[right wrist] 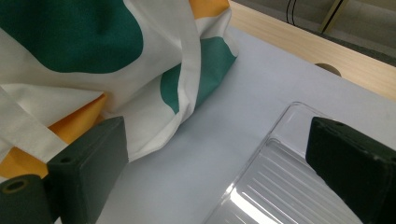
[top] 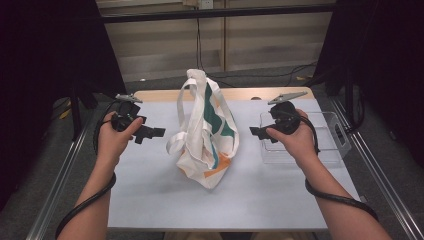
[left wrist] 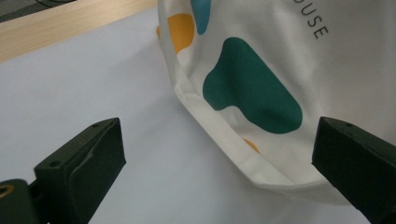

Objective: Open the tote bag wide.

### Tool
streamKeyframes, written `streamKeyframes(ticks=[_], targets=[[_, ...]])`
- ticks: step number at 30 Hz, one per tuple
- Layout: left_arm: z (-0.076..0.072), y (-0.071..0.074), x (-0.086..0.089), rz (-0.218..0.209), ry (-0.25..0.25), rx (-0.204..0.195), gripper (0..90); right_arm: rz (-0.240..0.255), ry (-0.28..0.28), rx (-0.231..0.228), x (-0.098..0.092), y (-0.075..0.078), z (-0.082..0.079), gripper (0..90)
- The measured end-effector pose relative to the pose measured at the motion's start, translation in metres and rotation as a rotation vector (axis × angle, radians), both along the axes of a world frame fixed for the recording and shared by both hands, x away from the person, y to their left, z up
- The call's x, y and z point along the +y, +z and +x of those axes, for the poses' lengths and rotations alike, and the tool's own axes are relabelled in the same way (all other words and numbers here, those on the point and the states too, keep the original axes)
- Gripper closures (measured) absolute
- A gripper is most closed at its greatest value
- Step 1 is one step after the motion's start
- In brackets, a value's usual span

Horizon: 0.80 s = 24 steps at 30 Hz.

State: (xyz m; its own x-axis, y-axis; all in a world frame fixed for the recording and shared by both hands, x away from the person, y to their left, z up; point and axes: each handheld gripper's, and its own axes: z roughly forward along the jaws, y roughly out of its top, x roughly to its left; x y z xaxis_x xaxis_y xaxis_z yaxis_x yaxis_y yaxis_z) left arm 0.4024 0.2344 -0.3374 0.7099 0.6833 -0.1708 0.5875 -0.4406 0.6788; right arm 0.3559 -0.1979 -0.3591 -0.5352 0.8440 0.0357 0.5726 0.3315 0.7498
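A printed tote bag is flanked by the left gripper and right gripper, both held with jaws apart, near it; nothing is clamped.

The white tote bag bears the grey letters "USE".

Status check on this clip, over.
Left gripper and right gripper open, flanking white cloth tote bag with green and orange patches, untouched. Clear plastic tray under right hand.
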Motion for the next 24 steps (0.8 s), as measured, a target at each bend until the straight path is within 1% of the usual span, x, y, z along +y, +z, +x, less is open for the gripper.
streamKeyframes(ticks=[2, 3, 4, 5, 6, 7, 9, 10, 11, 12, 15, 16, 20, 21, 23, 24], targets=[[0.002, 0.003, -0.003, 0.001, -0.017, -0.001, 2.3, -0.003, 0.011, 0.000, 0.003, 0.002, 0.002, 5.3], [0.002, 0.004, -0.006, -0.012, -0.014, 0.004, 2.3, -0.005, 0.014, 0.003, 0.005, 0.003, 0.002, 5.3], [0.003, 0.005, -0.007, -0.008, -0.017, 0.002, 2.3, -0.007, 0.019, 0.001, 0.007, 0.003, 0.003, 5.2], [0.004, 0.006, -0.009, -0.015, -0.022, 0.010, 2.6, -0.010, 0.032, 0.005, 0.011, 0.005, 0.004, 5.2], [0.005, 0.007, -0.011, -0.019, -0.026, 0.014, 2.6, -0.010, 0.032, 0.005, 0.011, 0.005, 0.004, 5.2], [0.006, 0.008, -0.012, -0.011, -0.033, 0.015, 2.6, -0.012, 0.032, 0.000, 0.013, 0.006, 0.005, 5.2], [0.006, 0.010, -0.017, -0.010, -0.033, 0.008, 2.7, -0.008, 0.039, 0.005, 0.017, 0.007, 0.005, 5.2], [0.006, 0.012, -0.018, -0.010, -0.034, 0.010, 2.7, -0.016, 0.041, 0.004, 0.019, 0.008, 0.006, 5.2], [0.006, 0.013, -0.020, -0.015, -0.037, 0.015, 2.6, -0.014, 0.047, 0.004, 0.021, 0.008, 0.006, 5.2], [0.007, 0.014, -0.021, -0.010, -0.048, 0.011, 2.7, -0.011, 0.049, 0.003, 0.023, 0.009, 0.006, 5.2], [0.009, 0.017, -0.027, -0.007, -0.047, 0.005, 2.8, -0.012, 0.059, 0.002, 0.028, 0.013, 0.009, 5.2], [0.010, 0.018, -0.027, -0.009, -0.052, 0.014, 2.8, -0.012, 0.059, 0.002, 0.028, 0.013, 0.009, 5.2], [0.014, 0.022, -0.031, -0.001, -0.054, 0.013, 2.8, -0.013, 0.064, 0.003, 0.032, 0.017, 0.011, 5.2], [0.014, 0.023, -0.032, -0.006, -0.048, 0.013, 2.8, -0.013, 0.064, 0.003, 0.032, 0.017, 0.011, 5.2], [0.015, 0.026, -0.034, -0.013, -0.046, 0.003, 2.7, -0.013, 0.064, -0.002, 0.033, 0.018, 0.013, 5.2], [0.016, 0.028, -0.035, -0.018, -0.053, 0.006, 2.7, -0.014, 0.066, -0.002, 0.034, 0.020, 0.014, 5.2]])
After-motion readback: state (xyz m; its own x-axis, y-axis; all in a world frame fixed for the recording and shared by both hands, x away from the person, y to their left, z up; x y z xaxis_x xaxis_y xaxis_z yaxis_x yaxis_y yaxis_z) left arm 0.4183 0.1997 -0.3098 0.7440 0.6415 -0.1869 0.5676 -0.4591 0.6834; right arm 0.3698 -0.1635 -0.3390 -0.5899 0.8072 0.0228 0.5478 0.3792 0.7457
